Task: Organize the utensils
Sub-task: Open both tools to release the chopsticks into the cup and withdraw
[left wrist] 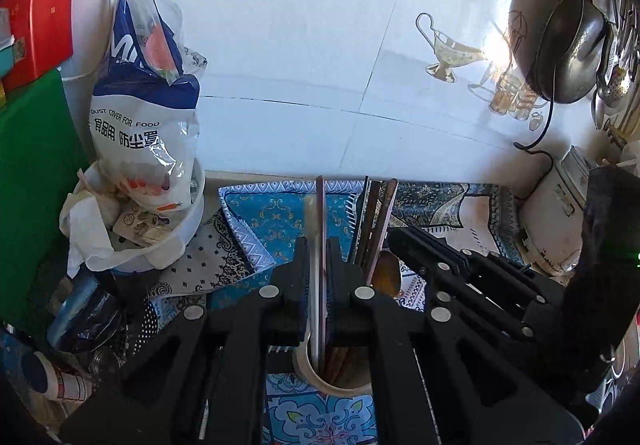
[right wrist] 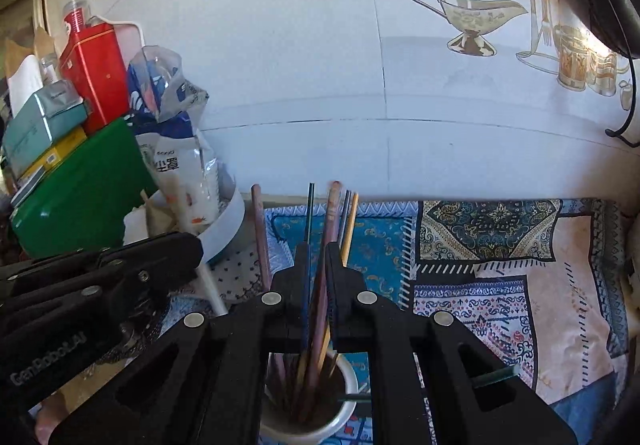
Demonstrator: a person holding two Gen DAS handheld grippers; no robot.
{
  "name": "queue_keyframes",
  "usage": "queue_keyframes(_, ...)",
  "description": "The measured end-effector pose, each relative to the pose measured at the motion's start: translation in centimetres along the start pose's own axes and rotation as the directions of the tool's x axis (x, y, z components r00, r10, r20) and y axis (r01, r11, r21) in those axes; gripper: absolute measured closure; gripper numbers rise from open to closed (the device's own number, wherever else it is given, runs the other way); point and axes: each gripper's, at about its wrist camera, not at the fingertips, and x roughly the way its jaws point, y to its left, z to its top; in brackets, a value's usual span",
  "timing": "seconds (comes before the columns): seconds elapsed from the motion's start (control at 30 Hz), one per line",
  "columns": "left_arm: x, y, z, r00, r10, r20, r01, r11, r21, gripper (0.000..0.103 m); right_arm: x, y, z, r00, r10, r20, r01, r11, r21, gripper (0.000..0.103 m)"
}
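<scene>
In the left wrist view my left gripper (left wrist: 317,245) is shut on a thin grey-brown chopstick (left wrist: 319,205) that stands upright. Its lower end reaches into a white cup (left wrist: 340,389) just below the jaws. My right gripper (left wrist: 404,241) sits close on the right, beside more chopsticks (left wrist: 378,217) and a brown spoon (left wrist: 387,271). In the right wrist view my right gripper (right wrist: 317,249) is shut on a black stick (right wrist: 310,213) and a brown chopstick (right wrist: 331,213). They stand in the white cup (right wrist: 352,373) with several others. My left gripper (right wrist: 188,245) lies at the left.
A patterned blue cloth (right wrist: 380,245) covers the counter against a white tiled wall (left wrist: 300,45). At the left are a white tub with a plastic bag (left wrist: 144,125), a green box (right wrist: 80,189) and a red tin (right wrist: 96,73). A rice cooker (left wrist: 556,213) and a hanging pan (left wrist: 572,45) are at the right.
</scene>
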Motion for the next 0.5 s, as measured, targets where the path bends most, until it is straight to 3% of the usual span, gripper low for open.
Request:
queue_keyframes(0.17,-3.1,-1.8,-0.6,0.998,0.052,0.040,-0.052,0.999,-0.009,0.095,-3.6,-0.5,0.2,0.996,0.068,-0.058,-0.071,0.995,-0.064,0.083)
queue_keyframes(0.3,-7.2,-3.6,-0.6,0.990,0.088,0.114,-0.083,0.995,-0.045,0.086,-7.5,-1.5,0.7,0.993,0.104,-0.061,-0.110,0.989,-0.094,0.082)
queue_keyframes(0.43,-12.7,-6.0,-0.9,0.964,0.133,0.229,-0.123,0.991,-0.058,0.079,-12.2,-2.2,1.4,0.987,0.157,-0.030,-0.159,0.978,-0.133,0.082)
queue_keyframes(0.5,-15.9,-7.6,-1.4,0.941,0.159,0.299,-0.150,0.987,-0.054,0.074,-14.9,-2.3,1.7,0.985,0.175,0.009,-0.171,0.972,-0.161,0.082)
